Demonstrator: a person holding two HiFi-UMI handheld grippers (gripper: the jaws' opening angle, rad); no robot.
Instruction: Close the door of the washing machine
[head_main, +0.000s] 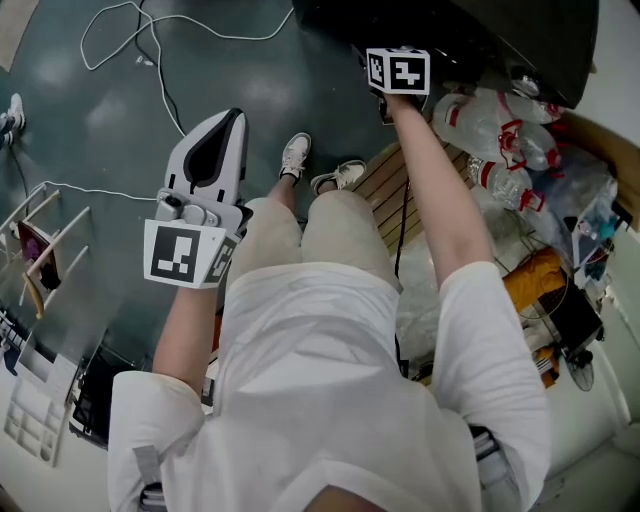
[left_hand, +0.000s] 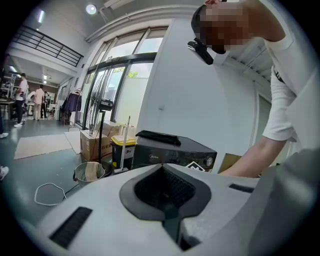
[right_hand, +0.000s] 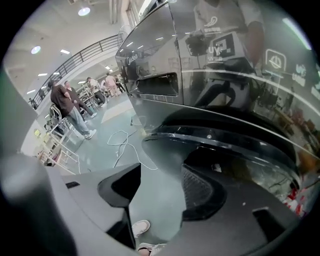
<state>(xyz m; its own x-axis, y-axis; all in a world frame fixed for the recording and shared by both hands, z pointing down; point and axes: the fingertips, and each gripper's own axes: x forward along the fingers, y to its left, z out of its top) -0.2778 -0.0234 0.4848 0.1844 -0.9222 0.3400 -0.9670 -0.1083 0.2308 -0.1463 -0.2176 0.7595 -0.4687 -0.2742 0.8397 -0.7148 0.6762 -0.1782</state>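
**Right gripper at the washer door, left gripper held back**

Head view: a person (head_main: 320, 330) in a white shirt stands on a dark floor. The left gripper (head_main: 230, 125) is at centre left, its jaws pressed together and pointing up the frame over bare floor. The right gripper (head_main: 398, 72) is at top centre on an outstretched arm. Its tips reach under the dark washing machine (head_main: 470, 30) in the upper right corner. A white cable (head_main: 150, 40) loops at upper left, and plastic bottles (head_main: 490, 120) are heaped at right.

Left gripper view: the jaws are clenched, pad against pad, with nothing between them. The washing machine (left_hand: 175, 150) stands well beyond them at centre frame. A bucket (left_hand: 90, 171) and a cardboard box (left_hand: 97, 142) stand to its left.

Right gripper view: the jaws are released and spread apart. Only floor and a shoe (right_hand: 140, 227) show in the gap. The machine's round dark door (right_hand: 225, 145) arcs across centre right, just above and beyond the jaws. The right-hand pad (right_hand: 200, 192) sits directly under the door's lower rim. Whether the pad touches the rim cannot be told.
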